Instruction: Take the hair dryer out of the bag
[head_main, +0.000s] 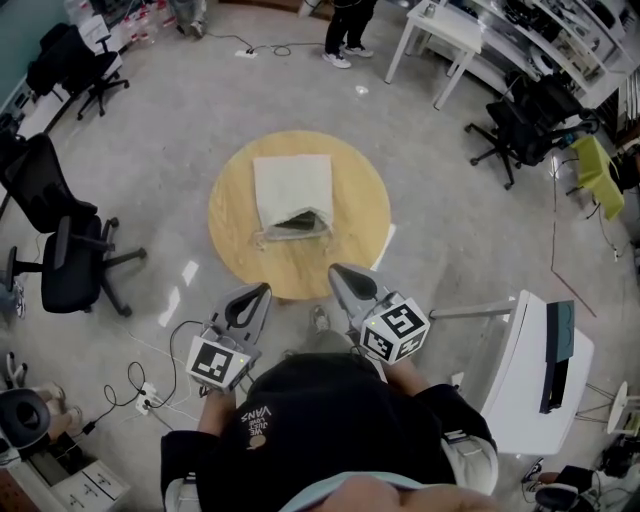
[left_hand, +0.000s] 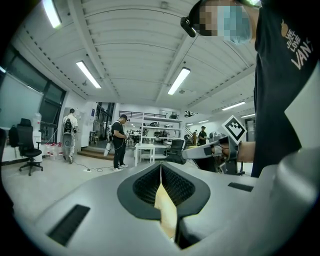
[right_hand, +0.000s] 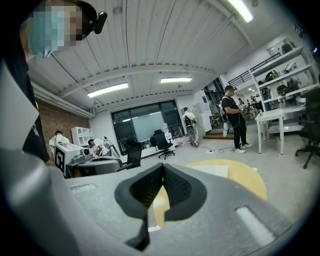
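Observation:
A pale cloth bag (head_main: 293, 190) lies flat on the round wooden table (head_main: 230, 215), its mouth turned toward me. Something dark, the hair dryer (head_main: 297, 224), shows in that mouth. My left gripper (head_main: 262, 289) is shut and empty, held just short of the table's near edge on the left. My right gripper (head_main: 334, 269) is also shut with nothing in it, its tip over the near rim. In the left gripper view the jaws (left_hand: 161, 165) meet in a closed line. The right gripper view shows shut jaws (right_hand: 162, 166), with the table (right_hand: 250, 182) and bag (right_hand: 215, 171) beyond them.
Black office chairs (head_main: 60, 250) stand at the left and at the far right (head_main: 520, 125). A white table (head_main: 440, 35) and a standing person (head_main: 345, 25) are beyond. A white machine (head_main: 535, 375) sits at my right. Cables (head_main: 150, 385) run across the floor at the left.

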